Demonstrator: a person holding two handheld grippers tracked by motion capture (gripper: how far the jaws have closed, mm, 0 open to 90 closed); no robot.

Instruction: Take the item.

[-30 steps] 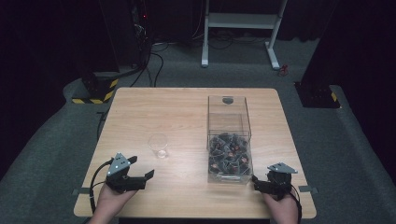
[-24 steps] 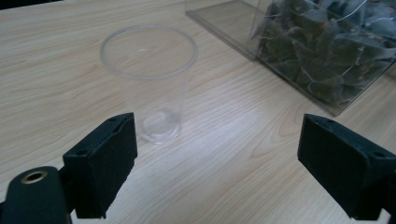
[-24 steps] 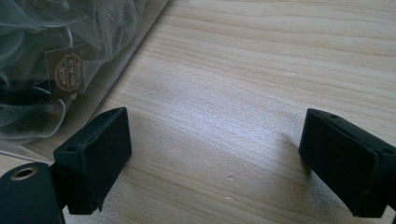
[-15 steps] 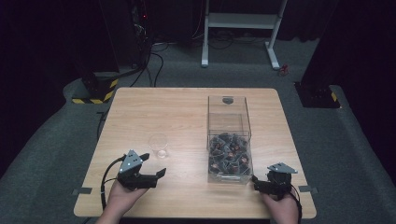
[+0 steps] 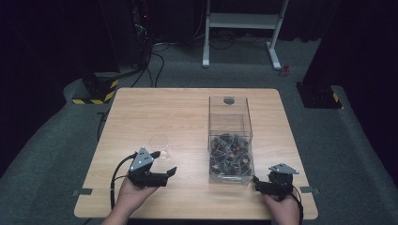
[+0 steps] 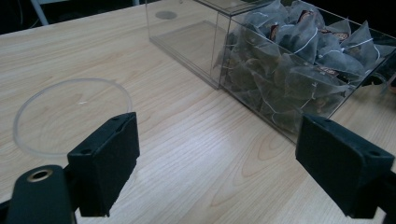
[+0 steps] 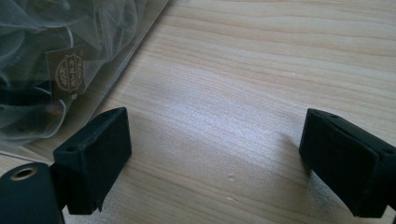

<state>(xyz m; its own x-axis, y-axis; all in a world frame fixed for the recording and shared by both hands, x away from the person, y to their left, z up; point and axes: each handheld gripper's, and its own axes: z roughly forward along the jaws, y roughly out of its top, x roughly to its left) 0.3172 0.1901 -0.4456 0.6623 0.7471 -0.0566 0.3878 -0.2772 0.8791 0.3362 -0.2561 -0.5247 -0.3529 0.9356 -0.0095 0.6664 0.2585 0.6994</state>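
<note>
Left gripper: the left gripper (image 5: 172, 172) was held above the near left part of the surface, its jaws spread wide with nothing between them; its two pads (image 6: 105, 158) were matt black, blocky and square-edged; a grey three-cornered plate sat on top and a black cable trailed from it.
Right gripper: the right gripper (image 5: 256, 182) sat low at the near right, just beside the near corner of the box; its jaws also stood wide apart and empty, bare wood grain showing between them.
Surface: the surface (image 5: 155, 108) was pale wood with fine straight grain, squarish with rounded corners.
Box: the clear box (image 5: 229, 112) was long, rectangular and thin-walled, of see-through plastic; it stood right of centre, its far half bare, with a dark round mark near the far end.
Tea bags: the tea bags (image 5: 230, 152) were heaped in the near half of the box; they were pyramid-shaped, of sheer grey mesh, with white strings and small brown paper tags; one tag (image 7: 68, 71) pressed against the wall.
Dish: the round clear dish (image 5: 159, 143), shallow and thin-rimmed, lay flat just beyond the left gripper, well apart from the box.
</note>
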